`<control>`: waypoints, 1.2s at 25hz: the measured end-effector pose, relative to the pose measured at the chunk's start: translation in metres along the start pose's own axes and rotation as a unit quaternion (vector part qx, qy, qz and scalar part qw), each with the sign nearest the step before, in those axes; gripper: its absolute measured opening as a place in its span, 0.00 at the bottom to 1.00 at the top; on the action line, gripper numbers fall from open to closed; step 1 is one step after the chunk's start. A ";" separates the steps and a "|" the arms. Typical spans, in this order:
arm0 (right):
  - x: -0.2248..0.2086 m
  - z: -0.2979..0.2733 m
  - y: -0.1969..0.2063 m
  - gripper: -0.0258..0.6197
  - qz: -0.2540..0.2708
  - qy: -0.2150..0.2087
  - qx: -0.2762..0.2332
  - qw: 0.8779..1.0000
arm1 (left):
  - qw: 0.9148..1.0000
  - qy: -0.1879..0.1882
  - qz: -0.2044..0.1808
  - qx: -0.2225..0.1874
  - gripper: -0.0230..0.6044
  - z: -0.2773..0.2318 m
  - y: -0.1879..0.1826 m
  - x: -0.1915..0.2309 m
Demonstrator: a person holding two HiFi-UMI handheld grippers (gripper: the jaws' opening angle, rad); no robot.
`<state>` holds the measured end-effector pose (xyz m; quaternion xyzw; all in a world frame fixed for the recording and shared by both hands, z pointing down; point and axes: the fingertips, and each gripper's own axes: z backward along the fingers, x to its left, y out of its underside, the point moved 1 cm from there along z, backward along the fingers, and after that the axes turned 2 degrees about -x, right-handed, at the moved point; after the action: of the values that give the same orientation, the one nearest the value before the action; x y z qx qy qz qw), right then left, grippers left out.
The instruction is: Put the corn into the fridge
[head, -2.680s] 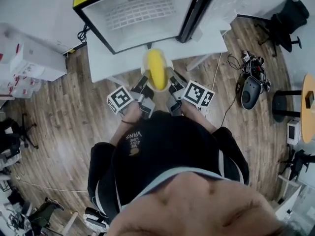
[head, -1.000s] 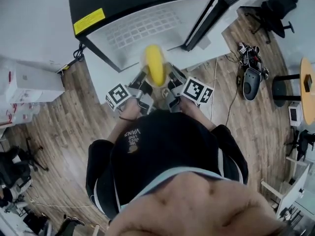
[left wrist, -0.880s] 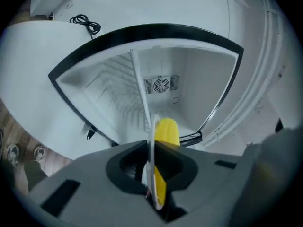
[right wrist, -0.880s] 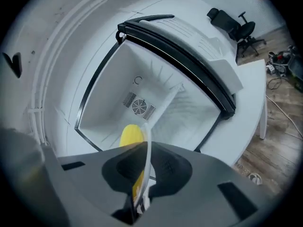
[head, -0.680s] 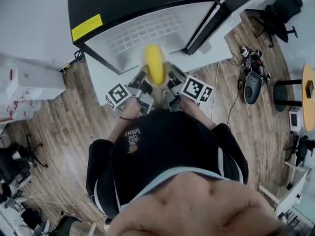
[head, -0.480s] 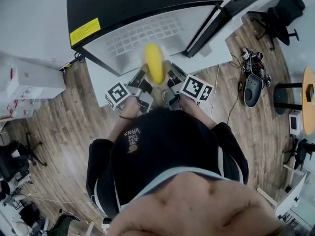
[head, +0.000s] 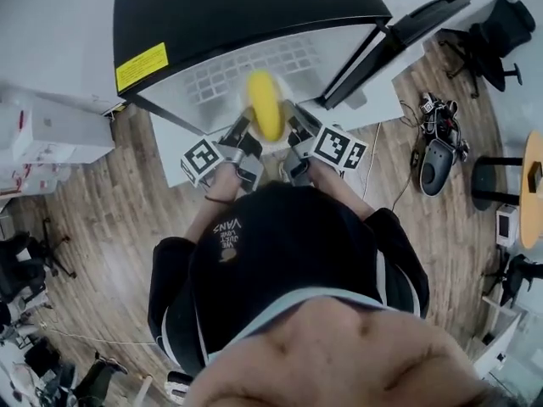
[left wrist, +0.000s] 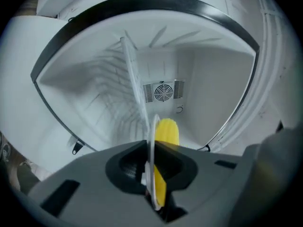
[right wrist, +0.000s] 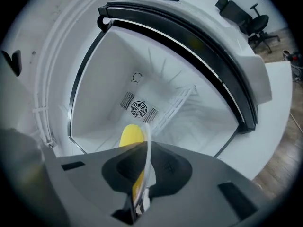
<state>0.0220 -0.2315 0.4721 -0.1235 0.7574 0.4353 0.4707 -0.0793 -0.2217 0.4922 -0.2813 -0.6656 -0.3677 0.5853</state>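
- The plate (left wrist: pixel 152 164) shows only edge-on, as a thin white line, in both gripper views, and the grey gripper bodies cover its lower part and most of the corn (head: pixel 265 115).
- In the head view the person's head and black shirt block the lower frame. Whether the corn has crossed the fridge's threshold cannot be told.
- The yellow label (head: pixel 142 56) on the fridge (head: pixel 246 7) carries print too small to read.
- The corn is a smooth yellow cob lying on the plate, held at the fridge's open mouth.
- The left gripper (head: pixel 241 134) and right gripper (head: pixel 294 130) are each clamped on opposite rims of the plate.
- The fridge has a black top and a white interior, with a wire shelf (left wrist: pixel 135 86) and a round fan vent (left wrist: pixel 163 91). It stands on a white desk (head: pixel 170 147).
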 end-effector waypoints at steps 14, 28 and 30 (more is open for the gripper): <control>-0.003 -0.032 -0.014 0.08 0.007 -0.021 0.030 0.999 | 0.999 -0.002 0.013 -0.041 0.10 -0.017 -0.021 0.003; -0.010 -0.046 -0.020 0.08 0.010 -0.028 0.045 0.999 | 0.997 -0.015 0.041 -0.066 0.10 -0.024 -0.027 0.011; -0.010 -0.048 -0.021 0.08 0.010 -0.032 0.045 0.998 | 0.996 -0.017 0.045 -0.069 0.10 -0.024 -0.027 0.010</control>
<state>0.0109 -0.2830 0.4775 -0.0807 0.7624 0.4089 0.4951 -0.0887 -0.2576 0.4987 -0.3571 -0.6350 -0.3814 0.5691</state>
